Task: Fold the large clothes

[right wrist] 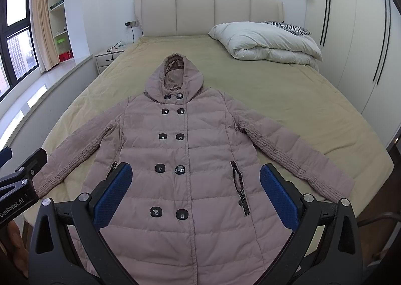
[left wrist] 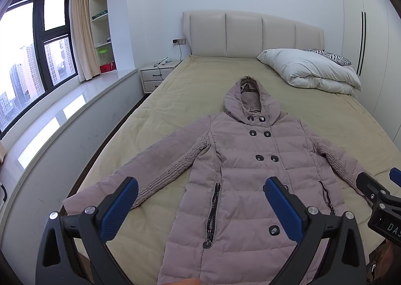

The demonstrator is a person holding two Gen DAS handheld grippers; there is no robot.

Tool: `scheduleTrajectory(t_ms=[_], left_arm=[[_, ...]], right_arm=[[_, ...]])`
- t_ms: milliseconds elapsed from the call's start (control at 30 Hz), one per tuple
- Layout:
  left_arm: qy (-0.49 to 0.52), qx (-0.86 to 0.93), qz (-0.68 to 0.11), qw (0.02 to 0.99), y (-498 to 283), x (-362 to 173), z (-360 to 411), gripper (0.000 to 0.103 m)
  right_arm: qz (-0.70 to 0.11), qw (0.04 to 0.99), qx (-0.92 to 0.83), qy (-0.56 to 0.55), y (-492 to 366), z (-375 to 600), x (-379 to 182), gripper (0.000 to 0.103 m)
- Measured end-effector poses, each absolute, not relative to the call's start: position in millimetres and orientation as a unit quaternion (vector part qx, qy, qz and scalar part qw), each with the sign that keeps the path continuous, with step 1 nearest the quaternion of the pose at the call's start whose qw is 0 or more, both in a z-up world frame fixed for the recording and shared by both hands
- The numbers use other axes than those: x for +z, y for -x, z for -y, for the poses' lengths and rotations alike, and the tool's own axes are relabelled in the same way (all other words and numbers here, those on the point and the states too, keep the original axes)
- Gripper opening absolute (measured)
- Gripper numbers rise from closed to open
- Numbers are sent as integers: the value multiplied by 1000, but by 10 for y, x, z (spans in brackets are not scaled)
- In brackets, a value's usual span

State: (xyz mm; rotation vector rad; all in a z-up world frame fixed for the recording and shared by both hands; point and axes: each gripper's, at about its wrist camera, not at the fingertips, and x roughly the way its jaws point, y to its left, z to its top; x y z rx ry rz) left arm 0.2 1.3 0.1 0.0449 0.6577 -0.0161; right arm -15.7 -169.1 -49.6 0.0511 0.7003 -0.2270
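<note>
A quilted coat [right wrist: 185, 159] lies flat, face up, sleeves spread, on the bed [right wrist: 288, 99]. Both the left hand-held gripper [left wrist: 200, 209] and right hand-held gripper [right wrist: 195, 194] hover open-jawed, empty; folding apparently unstarted, likely a sleeve first.

a folded white duvet [right wrist: 265, 41] lies near the padded headboard [right wrist: 208, 13]; a nightstand [left wrist: 158, 75] stands beside the window [left wrist: 37, 59].

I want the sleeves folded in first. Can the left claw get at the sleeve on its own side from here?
Probably yes. The left claw is open and holds nothing, and the left sleeve lies flat and spread out on the bed sheet with nothing on it or in front of it.
</note>
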Motion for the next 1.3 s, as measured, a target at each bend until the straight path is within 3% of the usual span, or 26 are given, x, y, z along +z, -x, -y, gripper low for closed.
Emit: scheduleTrajectory(t_ms=[1300], left_arm=[[-24, -8, -325, 945, 10, -90, 27, 103]], right_arm=[[-346, 931, -111, -26, 148, 1703, -523, 103]])
